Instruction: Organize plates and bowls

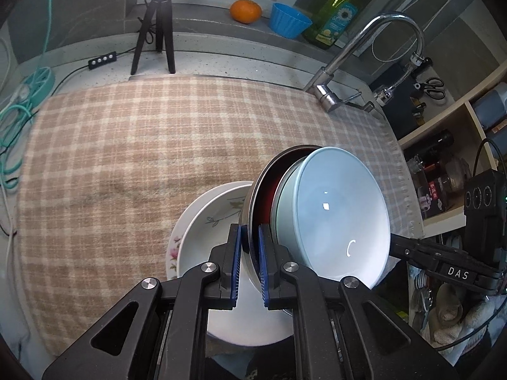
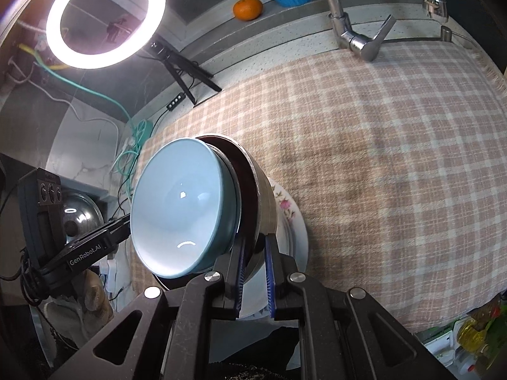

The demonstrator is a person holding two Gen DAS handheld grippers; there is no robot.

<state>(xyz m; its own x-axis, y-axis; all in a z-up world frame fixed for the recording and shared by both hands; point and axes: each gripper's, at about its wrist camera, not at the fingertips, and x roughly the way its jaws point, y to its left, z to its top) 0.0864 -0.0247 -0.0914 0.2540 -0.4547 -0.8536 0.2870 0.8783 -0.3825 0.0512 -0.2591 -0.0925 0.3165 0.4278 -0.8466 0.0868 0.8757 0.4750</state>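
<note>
Left wrist view: left gripper (image 1: 250, 240) fingers clench the rim of a dark metal bowl with red inside (image 1: 258, 186). Right gripper (image 2: 254, 253) fingers clench its opposite rim. A pale blue glazed bowl (image 1: 336, 215) nests inside. Both hang above a white flower-patterned plate (image 1: 202, 224) on the checked beige cloth (image 1: 126, 145) covering the desk.

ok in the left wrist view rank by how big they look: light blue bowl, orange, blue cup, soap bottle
1. light blue bowl, far the largest, though it is nearest the camera
2. soap bottle
3. blue cup
4. orange

The last three sit together on the back ledge, so their order is fair.
</note>
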